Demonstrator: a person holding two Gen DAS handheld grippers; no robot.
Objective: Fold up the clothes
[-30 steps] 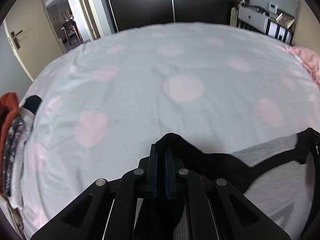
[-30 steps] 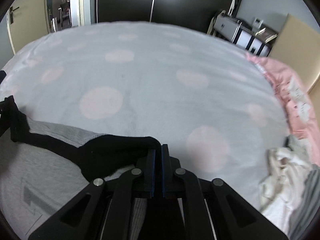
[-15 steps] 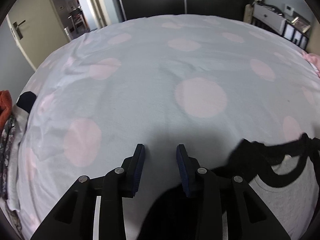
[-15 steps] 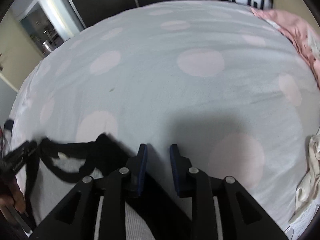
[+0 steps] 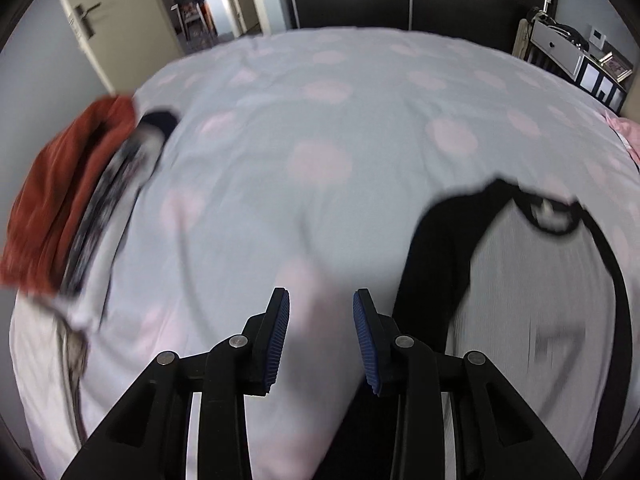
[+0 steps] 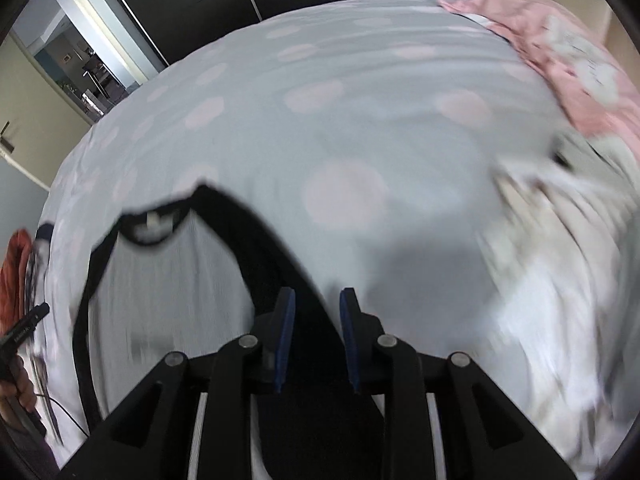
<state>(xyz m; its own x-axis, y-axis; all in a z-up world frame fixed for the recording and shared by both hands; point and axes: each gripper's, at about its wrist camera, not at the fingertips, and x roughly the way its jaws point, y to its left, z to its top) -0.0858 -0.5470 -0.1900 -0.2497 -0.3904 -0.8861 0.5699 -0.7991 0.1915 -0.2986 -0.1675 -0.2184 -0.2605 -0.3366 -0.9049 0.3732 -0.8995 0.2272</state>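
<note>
At the far left edge of the bed, a pile of clothes point(image 5: 76, 208) lies with a rust-orange garment on top and a dark patterned one beside it; whether it is neatly folded the blur does not let me tell. Next comes the open stretch of the polka-dot duvet point(image 5: 320, 128), grey-blue with pale pink spots. The left gripper point(image 5: 320, 312) hovers over it with its blue-padded jaws parted and nothing between them. Just to its right lies the task's garment, a grey raglan T-shirt point(image 5: 532, 280) with black sleeves and a black neckband, spread flat, collar pointing away from the cameras. The right gripper point(image 6: 316, 308) stands at the shirt's right sleeve, jaws likewise parted and empty. Further right sits a heap of pale crumpled laundry point(image 6: 560, 248), and beyond it a pink blanket point(image 6: 580, 64). By my judgement the shirt is laid out and ready for a fold; the next move calls for each gripper to pinch a sleeve or side edge cleanly, catching shirt fabric only and not the duvet beneath.
</note>
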